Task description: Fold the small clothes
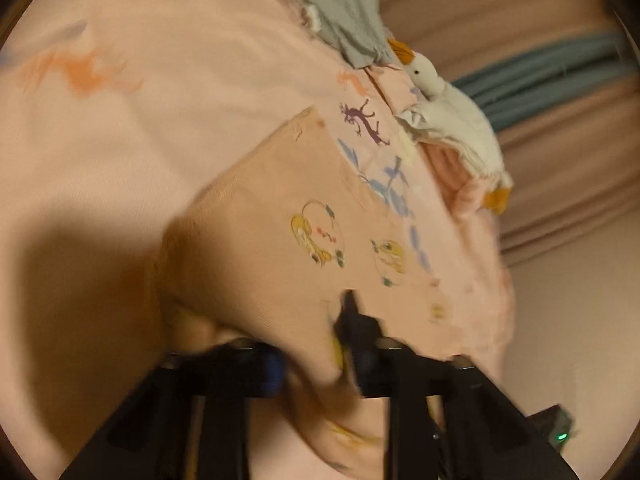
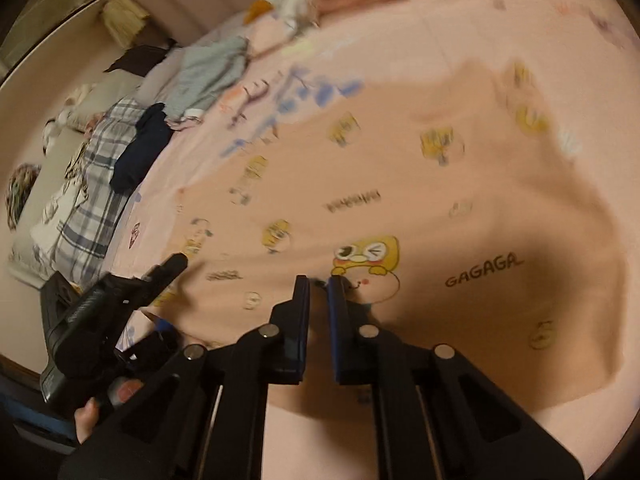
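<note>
Pinched in the left gripper [image 1: 352,320], a peach printed garment [image 1: 280,216] draped over its fingers and spread across the pink bedsheet [image 1: 120,128]. Right gripper [image 2: 319,280] hovered over the same cloth, jaws narrowly parted, gripping nothing. Beyond lay a grey garment [image 2: 212,76] and goose plush [image 1: 452,120].

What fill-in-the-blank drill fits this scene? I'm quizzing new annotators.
The left gripper is ___ on the garment.
Beside the right gripper, the garment's print reads ___.
The plush goose has an ___ beak.
Missing: shut; GAGAGA; orange.
</note>
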The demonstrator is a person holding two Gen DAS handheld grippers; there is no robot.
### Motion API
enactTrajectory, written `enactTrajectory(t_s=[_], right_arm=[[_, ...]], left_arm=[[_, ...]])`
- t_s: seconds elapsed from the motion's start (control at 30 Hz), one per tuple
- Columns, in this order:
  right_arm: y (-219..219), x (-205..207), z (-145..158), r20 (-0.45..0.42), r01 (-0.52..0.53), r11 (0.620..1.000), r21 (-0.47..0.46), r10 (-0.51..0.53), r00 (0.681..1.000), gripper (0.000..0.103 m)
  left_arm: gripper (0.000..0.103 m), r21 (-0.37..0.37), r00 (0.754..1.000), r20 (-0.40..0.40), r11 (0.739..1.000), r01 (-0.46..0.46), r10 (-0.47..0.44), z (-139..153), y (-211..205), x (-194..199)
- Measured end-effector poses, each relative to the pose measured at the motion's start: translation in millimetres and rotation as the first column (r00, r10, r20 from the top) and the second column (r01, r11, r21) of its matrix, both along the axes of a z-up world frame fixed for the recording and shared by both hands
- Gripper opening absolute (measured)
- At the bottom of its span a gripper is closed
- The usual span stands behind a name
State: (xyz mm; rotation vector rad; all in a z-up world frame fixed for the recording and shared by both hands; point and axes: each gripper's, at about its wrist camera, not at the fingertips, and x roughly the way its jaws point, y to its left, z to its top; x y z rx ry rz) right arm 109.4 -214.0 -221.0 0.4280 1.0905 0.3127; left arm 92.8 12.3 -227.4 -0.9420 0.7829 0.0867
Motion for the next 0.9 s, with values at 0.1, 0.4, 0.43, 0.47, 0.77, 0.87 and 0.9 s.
enactTrajectory(t_s=[0.1,0.4,0.43,0.47,0.77,0.87,0.9], right_arm=[[-11,6,-11,-0.057,0.022,0.998,0.052,-0.020,0.998,0.000],[-97,-12,6,-0.084,0.215,0.960,0.181,-0.203,0.976,0.003],[-110,-15,9,-0.082,0.243,0.950,0.194,-0.231,0.969,0.004],[-128,-21,15,-0.076,0.281,0.935,0.215,-0.271,0.960,0.006],[-168,-47,32,-0.073,0.346,0.900,0.267,-0.339,0.938,0.040],[-144,-45,44,-0.036,0.281,0.916,0.287,-0.282,0.959,0.048],[-141,-43,47,-0.021,0.253,0.922,0.294,-0.259,0.966,0.052]], left_arm=[[0.016,0.106,0.997,0.075,0.994,0.025,-0.033,16,-13,4],[0.016,0.286,0.868,0.118,0.853,0.436,-0.483,26,-116,26],[0.016,0.341,0.851,0.092,0.819,0.460,-0.517,26,-129,25],[0.016,0.397,0.816,0.080,0.769,0.501,-0.573,27,-146,21],[0.042,0.085,0.707,0.129,0.718,0.691,-0.695,63,-125,5],[0.063,0.141,0.742,0.171,0.762,0.632,-0.648,87,-110,-10],[0.064,0.193,0.768,0.175,0.786,0.587,-0.616,92,-102,-12]])
